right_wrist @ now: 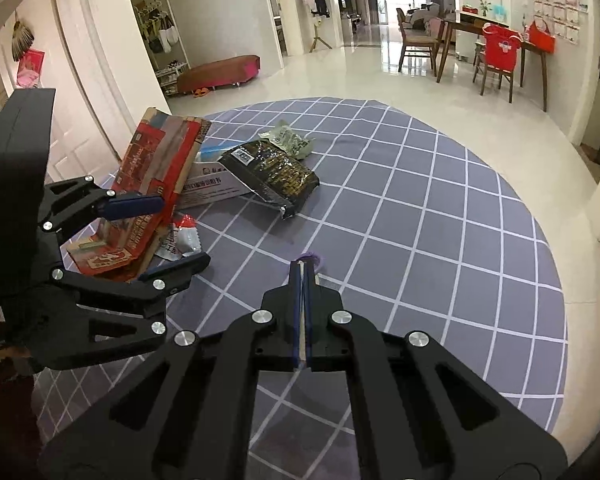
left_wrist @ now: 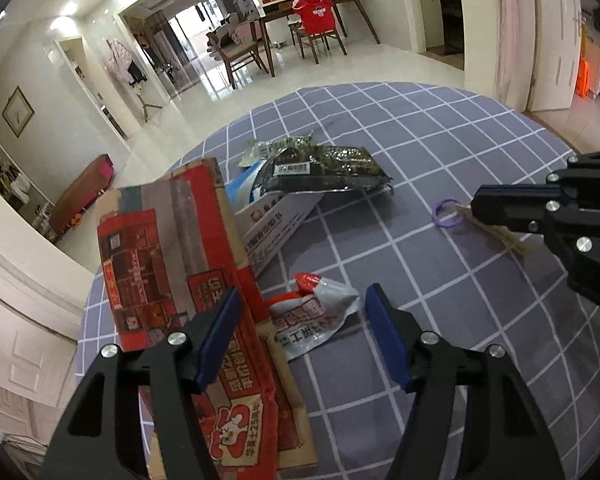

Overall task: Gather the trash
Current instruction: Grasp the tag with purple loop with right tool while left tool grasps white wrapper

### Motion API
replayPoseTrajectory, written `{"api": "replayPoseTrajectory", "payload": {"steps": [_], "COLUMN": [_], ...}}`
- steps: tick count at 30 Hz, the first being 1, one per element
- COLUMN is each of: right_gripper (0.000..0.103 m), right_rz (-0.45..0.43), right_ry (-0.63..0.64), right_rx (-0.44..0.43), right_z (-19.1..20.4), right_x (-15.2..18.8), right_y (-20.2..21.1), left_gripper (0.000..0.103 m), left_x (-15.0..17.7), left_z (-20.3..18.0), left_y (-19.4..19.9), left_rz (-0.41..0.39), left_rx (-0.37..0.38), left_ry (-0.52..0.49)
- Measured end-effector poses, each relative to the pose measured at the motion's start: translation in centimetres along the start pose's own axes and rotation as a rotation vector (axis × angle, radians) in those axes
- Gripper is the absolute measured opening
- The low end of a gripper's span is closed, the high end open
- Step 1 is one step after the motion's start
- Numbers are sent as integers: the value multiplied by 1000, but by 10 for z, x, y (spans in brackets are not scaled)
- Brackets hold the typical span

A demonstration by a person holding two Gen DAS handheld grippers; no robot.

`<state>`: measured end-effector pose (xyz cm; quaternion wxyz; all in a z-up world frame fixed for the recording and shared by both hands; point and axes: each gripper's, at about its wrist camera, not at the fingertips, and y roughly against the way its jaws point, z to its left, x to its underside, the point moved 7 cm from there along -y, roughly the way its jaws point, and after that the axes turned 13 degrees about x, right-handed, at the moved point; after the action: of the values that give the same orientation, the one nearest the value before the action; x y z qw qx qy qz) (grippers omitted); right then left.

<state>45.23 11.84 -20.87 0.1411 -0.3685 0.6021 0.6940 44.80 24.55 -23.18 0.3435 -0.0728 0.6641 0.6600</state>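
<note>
Trash spread over round table with grey-blue checked cloth [left_wrist: 440,152], mostly on its left half. Left gripper [left_wrist: 300,312] spread wide, blue pads [left_wrist: 220,336] apart, nothing pinched; low over red-printed cardboard box [left_wrist: 168,264], left pad overlapping box's printed face, contact cannot be told. Same gripper in right wrist view [right_wrist: 168,232] straddling box's [right_wrist: 156,160] lower end. Red-and-silver crumpled wrapper [left_wrist: 316,316] lying between the spread fingers, just beside box edge; in right wrist view [right_wrist: 186,236] tucked against box. Box tilted, upper flap raised. White printed carton [left_wrist: 276,220] lying flat behind box, partly under black snack bag [left_wrist: 324,172]. Black snack bag flat on cloth, barcode label up, torn end toward table middle; also seen [right_wrist: 272,172] resting on white carton [right_wrist: 212,184]. Pale green packet [left_wrist: 280,146] touching far edge of black bag; right wrist view [right_wrist: 292,138] shows same. Light blue item [left_wrist: 238,188] peeking out between box and black bag, kind unclear.

Right gripper [right_wrist: 303,268] pressed together, pinching thin flat pale strip, seen edge-on between pads. In left wrist view right gripper [left_wrist: 478,204] low over cloth, wooden-looking strip [left_wrist: 504,236] running under it. Purple ring [left_wrist: 446,213] on cloth just beside right fingertips; in right wrist view [right_wrist: 314,258] partly hidden behind tips. Whether ring attached to strip cannot be told.
</note>
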Motion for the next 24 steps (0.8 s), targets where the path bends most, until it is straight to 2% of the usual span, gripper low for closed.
{"api": "replayPoseTrajectory", "payload": {"steps": [3, 5, 7, 8, 12, 14, 17, 24], "right_gripper": [2, 2, 2, 2, 1, 1, 2, 3], "right_rz": [0, -1, -7, -10, -23, -26, -30, -20], "right_ry": [-1, -6, -8, -10, -19, -27, -40, 3], "right_rx": [-2, -6, -7, -6, 1, 3, 7, 44], "right_z": [1, 3, 3, 3, -2, -5, -11, -7], "right_x": [1, 0, 1, 1, 0, 0, 0, 0], "right_y": [0, -1, 1, 3, 8, 11, 15, 13], "left_gripper": [57, 46, 44, 32, 26, 25, 24, 24], "left_x": [1, -1, -3, -3, -5, -7, -11, -23], "left_z": [-2, -5, -7, -8, -3, -4, -7, -21], "left_y": [0, -2, -3, -3, 2, 11, 26, 60], "left_rz": [-1, 2, 6, 6, -22, -60, -109, -216], "left_rx": [-8, 8, -1, 8, 41, 94, 130, 158], "left_ry": [-2, 3, -2, -3, 50, 89, 103, 137]}}
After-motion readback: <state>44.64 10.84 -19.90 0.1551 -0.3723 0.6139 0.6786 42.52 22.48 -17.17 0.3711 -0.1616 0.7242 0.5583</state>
